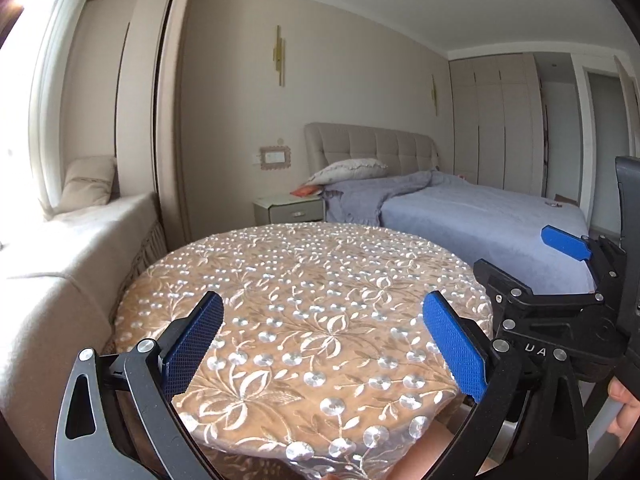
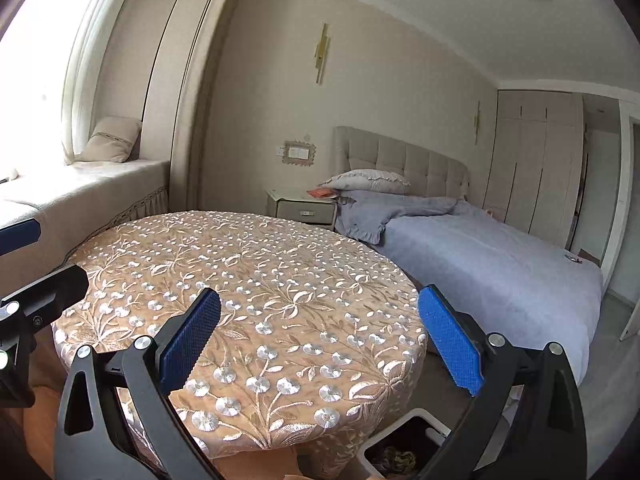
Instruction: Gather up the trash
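Trash is nowhere to be seen on the counter (image 1: 304, 280); the only likely scraps lie crumpled in the white bin (image 2: 404, 446) on the floor just beside the counter's near right edge, placed, I judge, so the right claw can drop things straight down.

Both claws hang spread and empty above the near rim: the left claw (image 1: 322, 344) and the right claw (image 2: 320, 342), each with two blue pads, held level as if surveying.

Beyond lies one embroidered cloth covering the round counter, then one bed (image 2: 492, 264), two pillows in view, one nightstand (image 2: 304, 208) holding something orange, too small to tell.
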Action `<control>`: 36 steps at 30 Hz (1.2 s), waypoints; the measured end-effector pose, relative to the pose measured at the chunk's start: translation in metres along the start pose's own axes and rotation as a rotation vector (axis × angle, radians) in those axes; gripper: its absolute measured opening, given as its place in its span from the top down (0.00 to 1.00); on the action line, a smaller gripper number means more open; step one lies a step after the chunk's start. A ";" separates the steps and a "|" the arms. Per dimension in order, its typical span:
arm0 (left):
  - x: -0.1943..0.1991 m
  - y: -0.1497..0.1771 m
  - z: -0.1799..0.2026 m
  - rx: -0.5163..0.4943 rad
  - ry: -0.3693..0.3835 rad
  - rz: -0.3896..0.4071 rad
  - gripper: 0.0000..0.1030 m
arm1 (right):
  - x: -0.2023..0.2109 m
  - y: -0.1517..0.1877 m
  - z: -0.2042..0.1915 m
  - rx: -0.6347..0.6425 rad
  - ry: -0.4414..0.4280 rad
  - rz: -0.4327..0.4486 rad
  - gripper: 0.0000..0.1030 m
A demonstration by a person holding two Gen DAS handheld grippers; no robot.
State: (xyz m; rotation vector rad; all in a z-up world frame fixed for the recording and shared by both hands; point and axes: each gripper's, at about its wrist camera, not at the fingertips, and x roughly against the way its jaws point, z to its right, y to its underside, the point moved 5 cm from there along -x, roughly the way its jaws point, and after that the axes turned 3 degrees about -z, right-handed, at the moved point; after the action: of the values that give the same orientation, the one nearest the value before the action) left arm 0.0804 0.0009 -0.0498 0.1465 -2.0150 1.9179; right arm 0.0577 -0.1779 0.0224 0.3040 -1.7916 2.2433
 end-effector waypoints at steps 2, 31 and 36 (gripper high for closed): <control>0.005 0.004 -0.004 -0.025 -0.026 0.001 0.05 | 0.007 -0.004 -0.006 -0.008 -0.002 0.006 0.04; 0.033 -0.004 0.006 -0.038 -0.047 0.085 0.05 | 0.044 -0.011 -0.012 0.022 0.021 0.065 0.04; 0.036 -0.005 0.001 -0.023 -0.050 0.095 0.05 | 0.049 -0.014 -0.014 0.034 0.030 0.086 0.05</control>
State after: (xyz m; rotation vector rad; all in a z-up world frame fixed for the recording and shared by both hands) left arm 0.0482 0.0051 -0.0331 0.0952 -2.1117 1.9654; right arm 0.0162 -0.1580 0.0479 0.2019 -1.7859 2.3258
